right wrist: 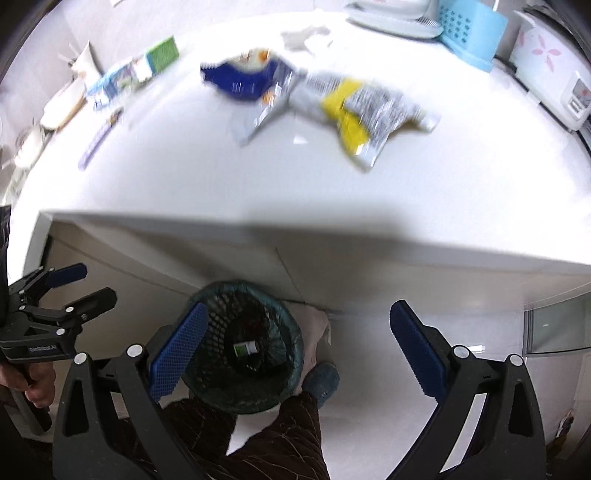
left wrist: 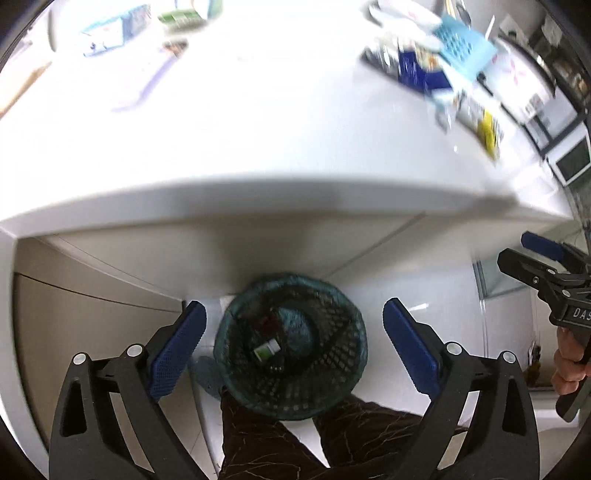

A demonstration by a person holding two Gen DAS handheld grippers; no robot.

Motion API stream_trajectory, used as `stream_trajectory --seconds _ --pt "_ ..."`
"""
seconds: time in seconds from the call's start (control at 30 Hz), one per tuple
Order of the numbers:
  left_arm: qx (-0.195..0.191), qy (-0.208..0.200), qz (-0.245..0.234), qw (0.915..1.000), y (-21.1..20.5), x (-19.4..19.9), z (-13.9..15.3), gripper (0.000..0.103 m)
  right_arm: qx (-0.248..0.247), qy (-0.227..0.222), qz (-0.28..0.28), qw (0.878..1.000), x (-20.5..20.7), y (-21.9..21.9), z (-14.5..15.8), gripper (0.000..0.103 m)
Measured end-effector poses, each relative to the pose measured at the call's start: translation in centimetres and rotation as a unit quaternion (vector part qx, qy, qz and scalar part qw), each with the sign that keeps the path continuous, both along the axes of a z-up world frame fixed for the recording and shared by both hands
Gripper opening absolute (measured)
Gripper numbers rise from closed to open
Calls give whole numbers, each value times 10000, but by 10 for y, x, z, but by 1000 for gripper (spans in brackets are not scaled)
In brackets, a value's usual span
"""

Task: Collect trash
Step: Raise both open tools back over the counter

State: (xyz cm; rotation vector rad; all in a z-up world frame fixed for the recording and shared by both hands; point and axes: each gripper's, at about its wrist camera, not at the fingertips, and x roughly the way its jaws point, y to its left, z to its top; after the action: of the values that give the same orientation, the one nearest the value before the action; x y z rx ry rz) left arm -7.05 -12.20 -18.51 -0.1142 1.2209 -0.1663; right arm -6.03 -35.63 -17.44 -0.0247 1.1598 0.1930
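A dark mesh waste basket (left wrist: 291,347) stands on the floor below the white counter's front edge; it also shows in the right wrist view (right wrist: 245,347). A small green-and-white item (left wrist: 267,349) lies inside it, also seen from the right wrist (right wrist: 244,348). My left gripper (left wrist: 293,343) is open and empty above the basket. My right gripper (right wrist: 295,343) is open and empty, just right of the basket. On the counter lie a yellow-and-silver wrapper (right wrist: 364,110), a blue wrapper (right wrist: 240,79) and a green-and-blue carton (right wrist: 136,72).
The white counter (left wrist: 258,122) carries a light blue perforated holder (right wrist: 472,33), a white appliance (right wrist: 546,62) at the far right, dishes at the back and a purple stick (right wrist: 98,142) at the left. The person's legs (right wrist: 258,443) and a slipper (right wrist: 323,380) are beside the basket.
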Motion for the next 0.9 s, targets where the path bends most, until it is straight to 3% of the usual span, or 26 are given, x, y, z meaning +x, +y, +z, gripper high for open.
stream_trajectory --seconds 0.47,0.73,0.9 --pt "259 -467 404 9978 29 39 73 94 40 -324 -487 9983 38 -12 58 95" --pt "342 -524 566 9964 54 65 90 93 11 -330 -743 9967 64 -11 76 95" --pt "417 -520 642 9957 68 82 96 92 93 -100 -1128 9935 86 -18 78 95"
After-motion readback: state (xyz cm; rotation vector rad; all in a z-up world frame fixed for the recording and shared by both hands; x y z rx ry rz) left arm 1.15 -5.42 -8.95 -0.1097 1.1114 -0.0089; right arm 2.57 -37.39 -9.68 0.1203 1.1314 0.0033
